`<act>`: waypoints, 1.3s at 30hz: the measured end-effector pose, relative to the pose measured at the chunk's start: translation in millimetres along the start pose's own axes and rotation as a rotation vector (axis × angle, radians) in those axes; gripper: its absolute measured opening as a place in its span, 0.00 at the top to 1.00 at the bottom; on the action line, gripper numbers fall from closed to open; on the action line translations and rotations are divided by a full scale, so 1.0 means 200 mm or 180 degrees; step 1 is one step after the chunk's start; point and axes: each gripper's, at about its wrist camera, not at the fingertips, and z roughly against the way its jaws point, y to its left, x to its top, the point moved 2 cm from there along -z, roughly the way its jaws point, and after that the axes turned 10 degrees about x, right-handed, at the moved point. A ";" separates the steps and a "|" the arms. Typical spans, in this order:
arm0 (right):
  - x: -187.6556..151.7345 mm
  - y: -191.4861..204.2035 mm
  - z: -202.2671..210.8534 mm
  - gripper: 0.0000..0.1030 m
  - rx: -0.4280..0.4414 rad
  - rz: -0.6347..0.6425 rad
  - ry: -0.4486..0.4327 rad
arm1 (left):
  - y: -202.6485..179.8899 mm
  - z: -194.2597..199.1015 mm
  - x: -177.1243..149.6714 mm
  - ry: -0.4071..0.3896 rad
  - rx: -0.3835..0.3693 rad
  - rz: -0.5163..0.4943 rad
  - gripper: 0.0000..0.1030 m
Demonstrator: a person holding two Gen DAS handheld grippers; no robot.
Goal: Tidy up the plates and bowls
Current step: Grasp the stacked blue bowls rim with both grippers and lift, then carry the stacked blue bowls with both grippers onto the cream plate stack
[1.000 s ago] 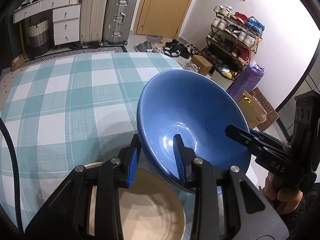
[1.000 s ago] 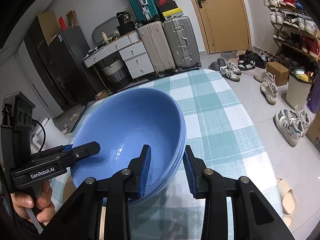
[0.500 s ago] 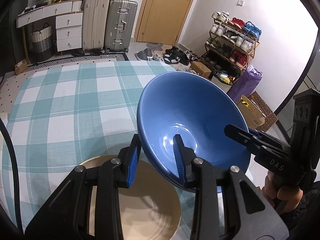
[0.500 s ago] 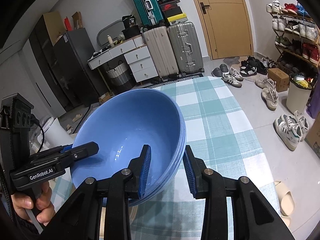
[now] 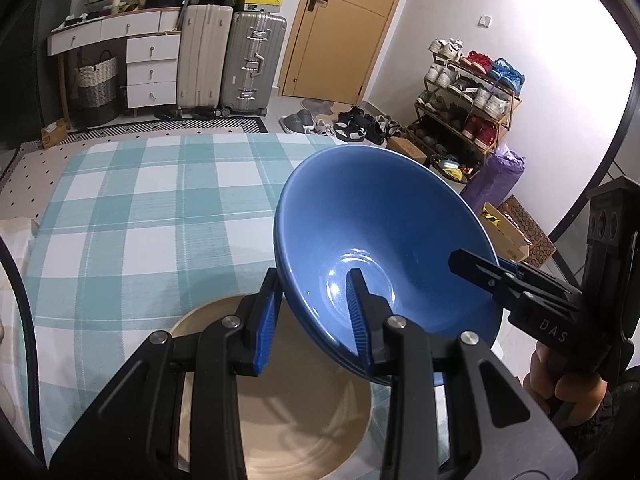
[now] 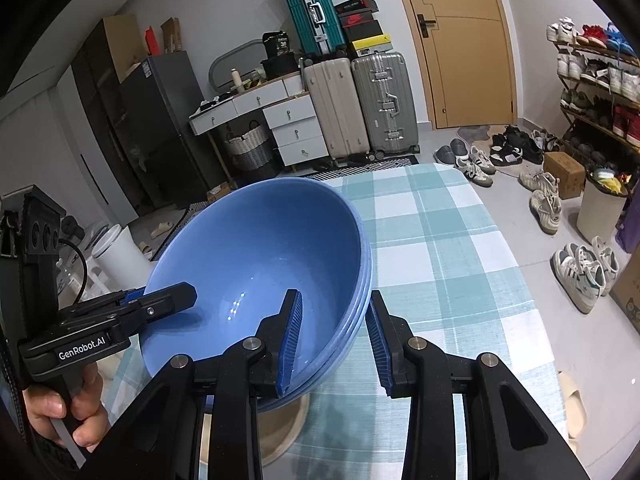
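A stack of blue bowls (image 5: pixel 380 220) hangs tilted in the air, held from both sides. My left gripper (image 5: pixel 314 316) is shut on the stack's near rim, one pad inside the top bowl and one outside. My right gripper (image 6: pixel 334 336) is shut on the opposite rim of the same blue bowls (image 6: pixel 260 248) in the same way. Each gripper shows in the other's view: the right gripper (image 5: pixel 480 268) and the left gripper (image 6: pixel 168 300), each with a hand on its handle. Below the stack, a beige dish (image 5: pixel 304 420) sits on the table, partly hidden; its edge (image 6: pixel 288 420) shows under the bowls.
The table wears a teal and white checked cloth (image 5: pixel 140 220); its right edge (image 6: pixel 532 320) drops to a floor strewn with shoes (image 6: pixel 580 272). Suitcases (image 5: pixel 232 64), white drawers (image 5: pixel 152 68) and a shoe rack (image 5: pixel 468 92) stand far behind.
Both grippers have risen with the blue bowls still gripped. The table looks farther below and more of the beige dish shows under the stack.
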 end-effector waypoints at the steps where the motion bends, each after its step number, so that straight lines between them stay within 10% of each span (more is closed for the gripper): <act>1: -0.01 0.02 0.00 0.67 0.0014 0.0009 0.0002 | 0.01 0.02 -0.01 -0.0006 0.0014 0.0006 0.71; 39: -0.19 0.33 -0.33 0.67 0.0369 0.0178 0.0303 | 0.49 0.13 -0.27 0.0028 0.0406 0.0342 0.71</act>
